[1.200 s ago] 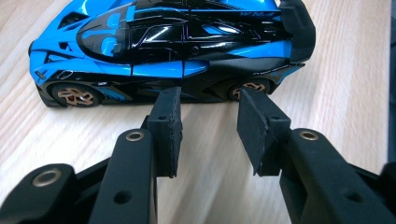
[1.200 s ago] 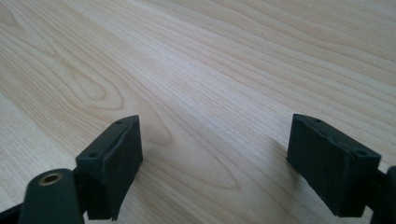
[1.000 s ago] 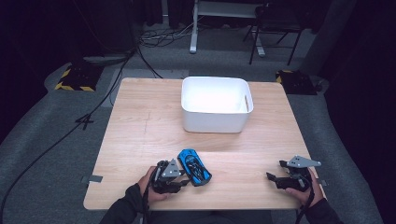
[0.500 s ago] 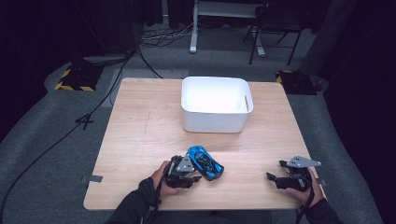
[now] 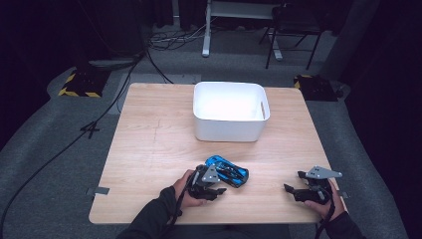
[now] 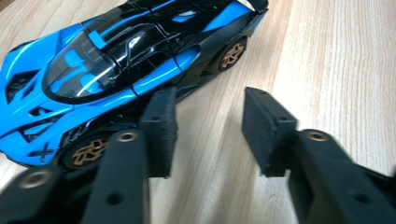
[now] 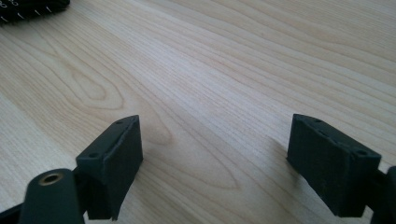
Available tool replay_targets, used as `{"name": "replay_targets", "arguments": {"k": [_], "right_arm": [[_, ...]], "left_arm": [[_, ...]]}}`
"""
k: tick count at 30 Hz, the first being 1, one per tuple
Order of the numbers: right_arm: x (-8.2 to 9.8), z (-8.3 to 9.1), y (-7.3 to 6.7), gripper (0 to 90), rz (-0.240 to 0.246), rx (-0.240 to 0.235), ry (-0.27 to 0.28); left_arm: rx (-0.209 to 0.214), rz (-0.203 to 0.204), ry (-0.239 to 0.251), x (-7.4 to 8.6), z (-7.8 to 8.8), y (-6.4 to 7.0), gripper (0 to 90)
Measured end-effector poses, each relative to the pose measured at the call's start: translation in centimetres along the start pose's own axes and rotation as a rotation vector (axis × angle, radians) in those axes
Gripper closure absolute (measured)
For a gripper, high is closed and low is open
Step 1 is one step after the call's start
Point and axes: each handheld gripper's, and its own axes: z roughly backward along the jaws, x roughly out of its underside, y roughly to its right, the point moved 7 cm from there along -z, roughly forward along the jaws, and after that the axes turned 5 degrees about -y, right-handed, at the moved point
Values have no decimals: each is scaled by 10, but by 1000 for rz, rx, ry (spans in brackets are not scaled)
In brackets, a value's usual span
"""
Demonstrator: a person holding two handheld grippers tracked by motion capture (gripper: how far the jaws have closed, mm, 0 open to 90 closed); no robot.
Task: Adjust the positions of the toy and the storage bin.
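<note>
Toy car (image 5: 227, 172): blue and black with gold wheels, flat on the worktop (image 5: 149, 149), near the front edge, well apart from the white bin (image 5: 231, 130).
Left gripper (image 6: 208, 126): right beside the car. Its jaws have just been opening. They stand apart with bare wood between them. One jaw sits right at the car's side, by a gold wheel. I cannot tell if it touches. The car is not clamped.
Right gripper (image 7: 215, 158): low over the worktop, far from the car. Its jaws are wide apart and hold nothing.
White bin: sits at the back middle of the worktop.
</note>
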Motion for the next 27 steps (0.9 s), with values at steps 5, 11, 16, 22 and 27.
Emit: {"name": "replay_targets", "arguments": {"k": [5,11,16,22,27], "right_arm": [[0,0,0,183,1,-2,0],[0,0,-1,182,3,-4,3],[0,0,-1,176,5,-9,2],[0,0,-5,169,27,-28,-1],[-1,-1,-8,169,55,-44,-3]], "left_arm": [[1,8,-8,10,8,0,478],[-53,45,-46,35,31,-8,406],[-98,142,-29,60,49,-22,342],[-164,223,-14,88,70,-41,289],[-205,257,-3,102,80,-54,239]]}}
